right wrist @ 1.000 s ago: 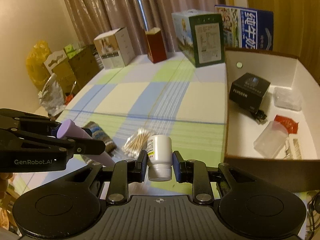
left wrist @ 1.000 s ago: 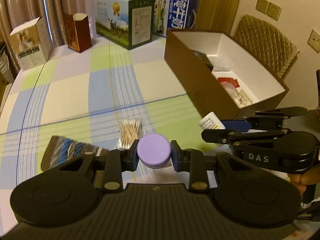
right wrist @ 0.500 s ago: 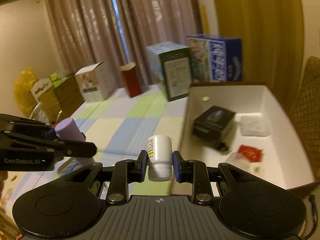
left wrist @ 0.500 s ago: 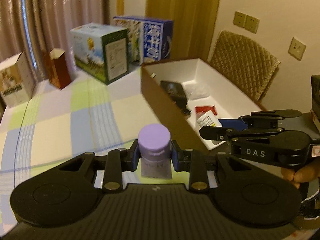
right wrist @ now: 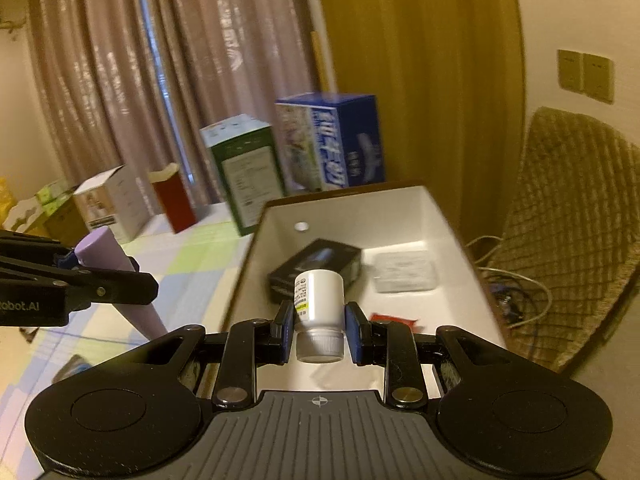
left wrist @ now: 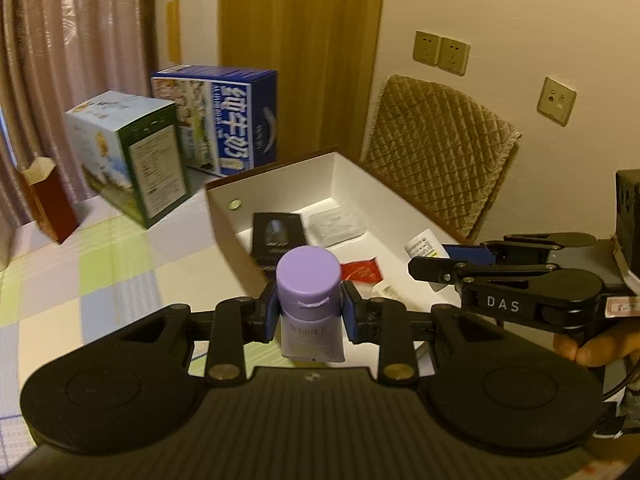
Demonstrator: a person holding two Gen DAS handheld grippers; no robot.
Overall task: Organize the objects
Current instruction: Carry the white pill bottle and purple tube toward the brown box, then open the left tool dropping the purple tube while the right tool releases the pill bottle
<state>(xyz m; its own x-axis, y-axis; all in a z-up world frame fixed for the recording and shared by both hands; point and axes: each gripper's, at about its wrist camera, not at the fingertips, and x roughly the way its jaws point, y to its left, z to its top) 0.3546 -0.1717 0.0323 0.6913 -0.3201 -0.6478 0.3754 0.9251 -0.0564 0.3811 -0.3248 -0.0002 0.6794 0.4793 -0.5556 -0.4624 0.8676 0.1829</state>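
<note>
Tube (left wrist: pixel 309 280) pinched by left gripper (left wrist: pixel 310 314), bottle (right wrist: pixel 319 294) by right gripper (right wrist: pixel 319 330), both carried over box (right wrist: pixel 444 216); release pending.

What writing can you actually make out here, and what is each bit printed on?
"DAS": on the right claw, seen from the left wrist.
"obot.AI": on the left claw, cut off at the frame edge.
Large white Chinese characters on the blue carton: blurred, not read with confidence.
Too small or blurred: labels on the white bottle, purple tube, green carton, black box.
</note>
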